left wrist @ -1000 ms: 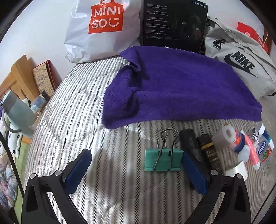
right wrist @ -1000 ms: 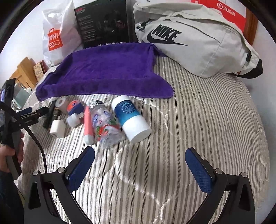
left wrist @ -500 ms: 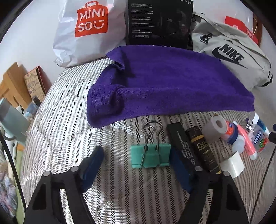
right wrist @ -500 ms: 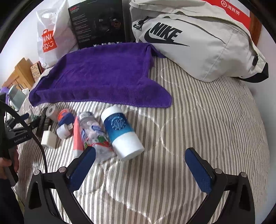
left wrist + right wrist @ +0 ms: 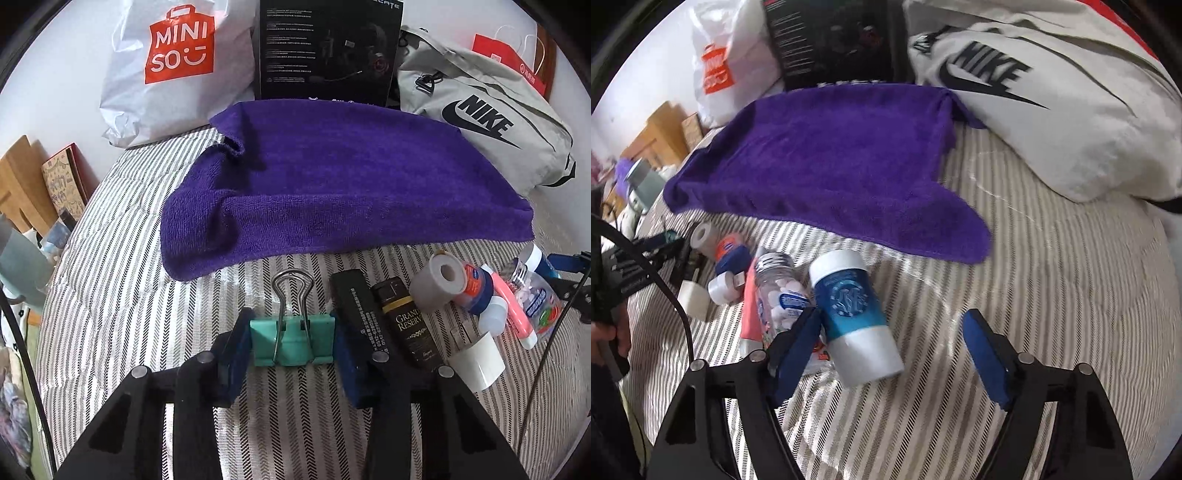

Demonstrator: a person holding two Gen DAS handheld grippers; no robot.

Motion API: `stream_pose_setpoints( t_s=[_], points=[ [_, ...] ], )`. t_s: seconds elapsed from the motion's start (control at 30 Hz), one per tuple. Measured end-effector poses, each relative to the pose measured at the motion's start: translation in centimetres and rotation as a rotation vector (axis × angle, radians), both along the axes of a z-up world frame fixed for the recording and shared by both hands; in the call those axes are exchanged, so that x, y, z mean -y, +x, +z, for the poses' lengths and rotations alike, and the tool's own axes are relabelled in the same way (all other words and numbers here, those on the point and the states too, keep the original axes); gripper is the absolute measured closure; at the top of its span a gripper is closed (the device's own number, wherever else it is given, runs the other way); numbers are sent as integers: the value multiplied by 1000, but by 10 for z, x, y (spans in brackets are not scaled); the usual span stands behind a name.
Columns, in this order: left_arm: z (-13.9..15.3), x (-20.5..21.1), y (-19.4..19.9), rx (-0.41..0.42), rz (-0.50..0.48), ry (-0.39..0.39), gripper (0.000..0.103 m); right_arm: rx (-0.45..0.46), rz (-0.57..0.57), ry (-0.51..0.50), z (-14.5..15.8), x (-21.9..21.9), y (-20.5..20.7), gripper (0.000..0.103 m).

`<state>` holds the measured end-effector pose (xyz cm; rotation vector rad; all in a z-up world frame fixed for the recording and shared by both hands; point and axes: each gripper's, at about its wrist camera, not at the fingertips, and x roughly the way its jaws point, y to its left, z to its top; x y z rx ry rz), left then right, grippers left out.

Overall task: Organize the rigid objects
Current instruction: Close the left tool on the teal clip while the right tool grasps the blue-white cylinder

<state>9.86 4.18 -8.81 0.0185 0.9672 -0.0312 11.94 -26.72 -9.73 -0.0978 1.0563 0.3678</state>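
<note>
Soft, even indoor light fills both views; the left wrist picture is sharp, with a faint shadow under the purple towel [image 5: 332, 184] on the striped bed [image 5: 110, 288]; fisheye bending curves the edges, with black corners; the right wrist picture is smeared by motion blur, worst on the grey Nike bag [image 5: 1052, 110] and the shopping bag [image 5: 727, 62]; pale sheen streaks the bedding.

Each tool [image 5: 292, 349] has a black frame, 2 blue pads and silver screws. A black cable [image 5: 665, 291] runs beside what seems a bare hand [image 5: 613, 334], blurred.
</note>
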Motion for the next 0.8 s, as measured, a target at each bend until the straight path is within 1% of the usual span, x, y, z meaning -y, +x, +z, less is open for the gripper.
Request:
stream_pose_setpoints(
  t_s=[0.07, 0.1, 0.13, 0.17, 0.2, 0.23, 0.3, 0.4, 0.5, 0.6, 0.8],
  points=[
    [0, -1, 0, -2, 3, -5, 63, -2, 24, -19, -5, -6, 2, 31],
    [0, -1, 1, -4, 5, -6, 63, -1, 35, -25, -7, -9, 3, 38],
    [0, -1, 1, -5, 6, -5, 63, 5, 52, -31, -9, -13, 4, 42],
    [1, 0, 1, -4, 8, -3, 63, 9, 66, -36, -11, -16, 4, 48],
    [1, 0, 1, -4, 8, -1, 63, 9, 83, -46, -14, -20, 4, 52],
    [1, 0, 2, -5, 8, -4, 63, 32, 92, -59, -15, -23, 3, 53],
    [1, -1, 1, -10, 9, -7, 63, 37, 101, -46, -15, -23, 3, 63],
    [1, 0, 1, -5, 16, -4, 63, 15, 75, -42, -13, -13, 2, 64],
    [0, 1, 1, 16, 30, -6, 63, 19, 53, -38, -14, -6, 0, 64],
    [2, 0, 1, 9, 26, -15, 64, 31, 41, -50, -14, -7, -1, 64],
    [9, -12, -6, 0, 50, -39, 64, 2, 23, -23, -11, -2, -3, 64]
  ],
)
